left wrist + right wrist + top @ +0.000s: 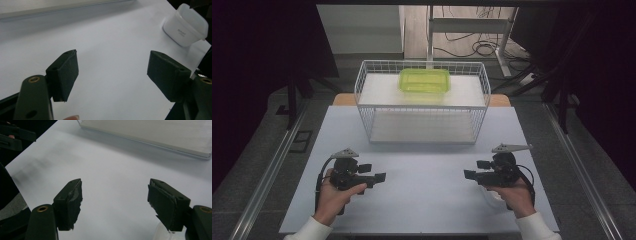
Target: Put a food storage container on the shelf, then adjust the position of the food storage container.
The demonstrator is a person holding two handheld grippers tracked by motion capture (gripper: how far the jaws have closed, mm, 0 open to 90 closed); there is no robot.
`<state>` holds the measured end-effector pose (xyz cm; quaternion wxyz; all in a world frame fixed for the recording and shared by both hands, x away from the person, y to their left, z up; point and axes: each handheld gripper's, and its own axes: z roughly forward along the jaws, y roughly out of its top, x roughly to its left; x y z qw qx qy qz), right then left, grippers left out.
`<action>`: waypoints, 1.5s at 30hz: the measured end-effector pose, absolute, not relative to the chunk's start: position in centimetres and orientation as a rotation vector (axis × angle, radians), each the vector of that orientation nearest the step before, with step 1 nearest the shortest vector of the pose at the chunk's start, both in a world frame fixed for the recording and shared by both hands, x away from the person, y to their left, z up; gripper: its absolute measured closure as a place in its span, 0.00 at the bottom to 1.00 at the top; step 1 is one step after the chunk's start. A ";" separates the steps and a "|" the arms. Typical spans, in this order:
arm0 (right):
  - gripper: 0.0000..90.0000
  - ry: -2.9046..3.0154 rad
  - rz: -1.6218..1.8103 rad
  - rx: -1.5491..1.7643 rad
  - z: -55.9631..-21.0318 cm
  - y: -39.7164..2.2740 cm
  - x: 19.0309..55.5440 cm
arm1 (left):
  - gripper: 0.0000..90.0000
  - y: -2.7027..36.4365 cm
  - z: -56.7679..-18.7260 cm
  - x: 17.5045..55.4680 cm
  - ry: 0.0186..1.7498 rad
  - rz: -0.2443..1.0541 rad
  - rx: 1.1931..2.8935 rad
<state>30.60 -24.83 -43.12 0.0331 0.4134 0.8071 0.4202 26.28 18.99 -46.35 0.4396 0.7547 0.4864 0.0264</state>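
Black foam-padded jaws of the left gripper (373, 173) and right gripper (476, 169) stand wide apart, with nothing between them, over the smooth pale table (422, 200), on the near side of the white wire basket (422, 102). Just beside the right gripper sits a milky, rounded-square plastic container (186, 26). On the basket's upper shelf rests a translucent lime-green lidded box (424, 80).

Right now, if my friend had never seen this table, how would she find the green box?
Look at the white table, then at the white wire basket standing at its far end. The green box sits on the basket's top shelf, toward the back. It is the one bright lime, see-through thing among white and black.
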 end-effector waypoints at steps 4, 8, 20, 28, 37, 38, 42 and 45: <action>0.32 2.471 1.290 1.273 -43.2 -24.9 30.5 | 0.27 19.1 -46.5 26.3 1.217 0.090 1.885; 0.33 2.472 1.289 1.277 -43.4 -25.1 30.3 | 0.27 19.1 -46.6 26.3 1.220 0.103 1.889; 0.40 2.461 1.178 1.276 -43.5 -27.4 29.3 | 0.28 18.8 -46.6 25.9 1.207 0.157 1.917; 0.60 2.495 1.183 1.274 -43.1 -29.4 28.7 | 0.28 18.8 -46.7 25.9 1.209 0.153 1.923; 0.78 2.559 1.148 1.263 -43.3 -30.9 26.9 | 0.29 18.8 -46.6 25.8 1.198 0.140 1.923; 0.80 2.559 1.147 1.258 -43.2 -31.1 26.7 | 0.29 18.8 -46.6 25.8 1.197 0.140 1.923; 0.90 2.566 1.139 1.256 -43.1 -32.0 25.7 | 0.28 18.8 -46.6 25.9 1.198 0.141 1.924; 0.97 2.597 1.108 1.248 -43.3 -32.6 24.9 | 0.28 18.8 -46.7 25.9 1.197 0.140 1.929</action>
